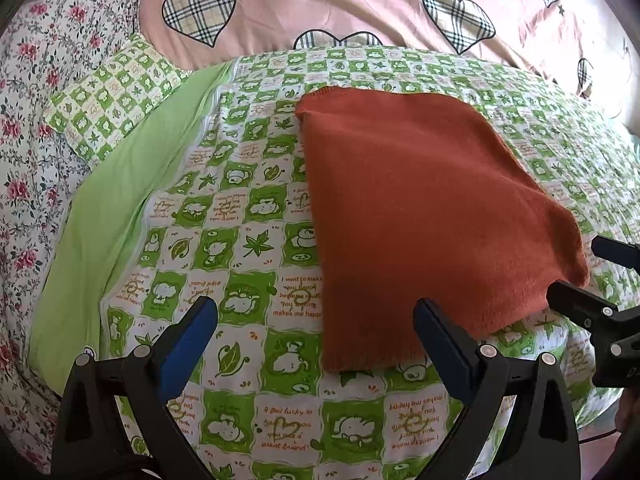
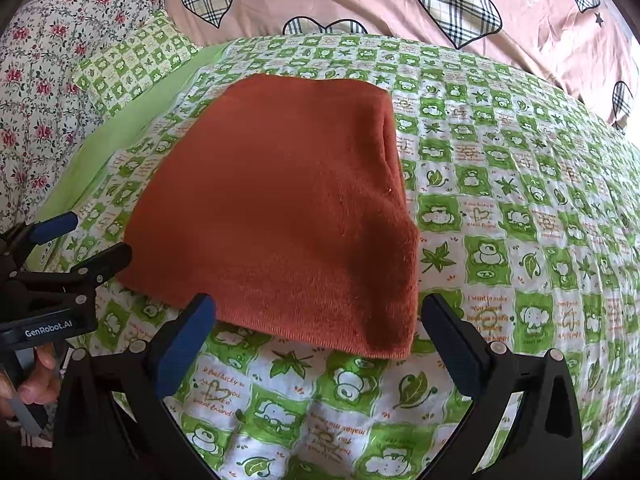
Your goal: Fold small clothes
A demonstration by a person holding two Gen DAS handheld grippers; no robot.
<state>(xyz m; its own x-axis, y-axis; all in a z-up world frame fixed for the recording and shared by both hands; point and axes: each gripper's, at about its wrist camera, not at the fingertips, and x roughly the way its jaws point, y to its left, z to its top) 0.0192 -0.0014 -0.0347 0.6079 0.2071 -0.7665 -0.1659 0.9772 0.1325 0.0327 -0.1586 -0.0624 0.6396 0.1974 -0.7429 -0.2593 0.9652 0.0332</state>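
A rust-orange knitted garment lies folded flat in a rectangle on the green-and-white checked quilt. It also shows in the right wrist view. My left gripper is open and empty, hovering over the garment's near left corner. My right gripper is open and empty, its jaws on either side of the garment's near right corner. The right gripper shows at the right edge of the left wrist view. The left gripper shows at the left edge of the right wrist view.
A pink duvet with plaid hearts lies behind the quilt. A floral sheet and a small checked pillow lie at the left. A plain green strip borders the quilt's left side.
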